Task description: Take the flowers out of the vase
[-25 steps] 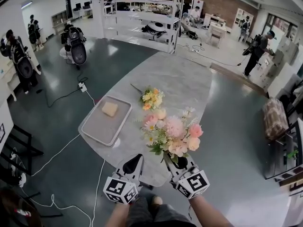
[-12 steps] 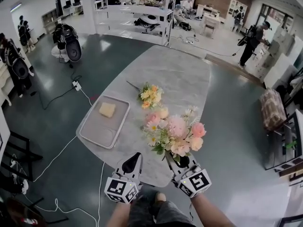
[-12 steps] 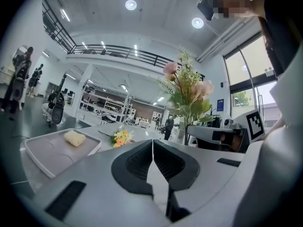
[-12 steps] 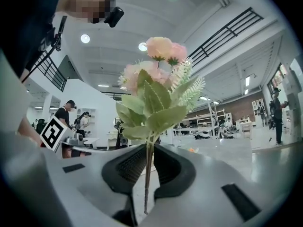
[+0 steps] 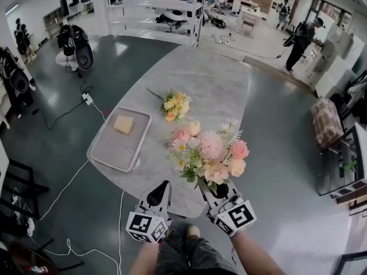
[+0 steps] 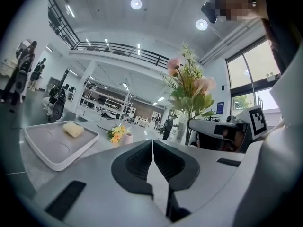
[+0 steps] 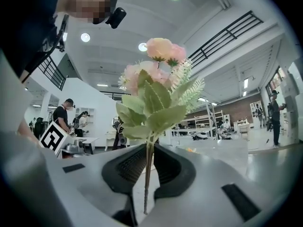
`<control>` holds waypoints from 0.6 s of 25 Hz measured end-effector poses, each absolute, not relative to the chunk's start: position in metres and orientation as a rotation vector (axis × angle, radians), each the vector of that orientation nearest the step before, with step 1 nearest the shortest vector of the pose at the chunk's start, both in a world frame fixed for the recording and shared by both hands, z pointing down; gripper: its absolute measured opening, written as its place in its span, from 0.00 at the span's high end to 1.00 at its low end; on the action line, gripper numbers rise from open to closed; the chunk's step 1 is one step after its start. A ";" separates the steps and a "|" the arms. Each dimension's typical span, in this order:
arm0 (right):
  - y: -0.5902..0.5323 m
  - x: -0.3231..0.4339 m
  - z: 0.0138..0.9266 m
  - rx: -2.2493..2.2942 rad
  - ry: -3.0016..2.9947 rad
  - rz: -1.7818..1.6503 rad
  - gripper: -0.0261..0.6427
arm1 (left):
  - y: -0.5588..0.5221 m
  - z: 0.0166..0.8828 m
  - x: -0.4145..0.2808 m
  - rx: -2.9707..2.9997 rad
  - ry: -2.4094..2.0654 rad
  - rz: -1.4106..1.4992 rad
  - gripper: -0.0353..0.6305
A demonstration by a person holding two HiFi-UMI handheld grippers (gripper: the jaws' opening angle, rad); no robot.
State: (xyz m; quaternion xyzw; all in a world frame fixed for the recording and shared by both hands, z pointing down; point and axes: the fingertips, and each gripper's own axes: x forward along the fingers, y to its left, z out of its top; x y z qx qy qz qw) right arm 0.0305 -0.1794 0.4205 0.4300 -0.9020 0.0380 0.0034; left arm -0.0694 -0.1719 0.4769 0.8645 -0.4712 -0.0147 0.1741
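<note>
My right gripper (image 5: 213, 189) (image 7: 147, 151) is shut on the thin green stem (image 7: 147, 174) of a bouquet of pink, peach and white flowers (image 5: 209, 153) (image 7: 156, 79). The bouquet stands upright above the near edge of the marble table (image 5: 200, 79), free of any vase. A small pale pink vase (image 5: 193, 128) (image 6: 128, 138) seems to stand on the table just beyond the bouquet. A bunch of yellow flowers (image 5: 175, 105) (image 6: 116, 132) lies on the table past it. My left gripper (image 5: 161, 192) (image 6: 152, 145) is shut and empty, left of the right one.
A grey tray (image 5: 109, 150) with a yellow sponge (image 5: 123, 124) sits on the table's left side. White cables (image 5: 69, 182) run over the floor on the left. Metal shelving (image 5: 155, 10) and several people stand far off around the hall.
Both grippers and the bouquet keep their places. Only the head view has tilted a little, so the table sits slightly higher in the picture.
</note>
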 end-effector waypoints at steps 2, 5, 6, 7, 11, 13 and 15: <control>-0.178 0.030 0.418 1.363 -2.830 0.112 0.87 | -0.173 0.480 -0.070 2.455 -1.322 -0.035 0.92; -0.170 0.030 0.416 1.391 -2.825 0.109 0.87 | -0.169 0.480 -0.069 2.474 -1.293 -0.023 0.92; -0.168 0.029 0.415 1.398 -2.823 0.109 0.87 | -0.168 0.479 -0.068 2.483 -1.281 -0.017 0.92; -0.167 0.028 0.414 1.404 -2.820 0.109 0.87 | -0.169 0.477 -0.068 2.493 -1.271 -0.011 0.92; -0.170 0.031 0.414 1.419 -2.807 0.108 0.87 | -0.175 0.475 -0.059 2.516 -1.243 -0.004 0.92; -0.171 0.031 0.413 1.421 -2.804 0.111 0.87 | -0.178 0.474 -0.056 2.520 -1.231 -0.001 0.92; -0.173 0.029 0.412 1.420 -2.803 0.114 0.87 | -0.180 0.473 -0.055 2.525 -1.219 0.005 0.92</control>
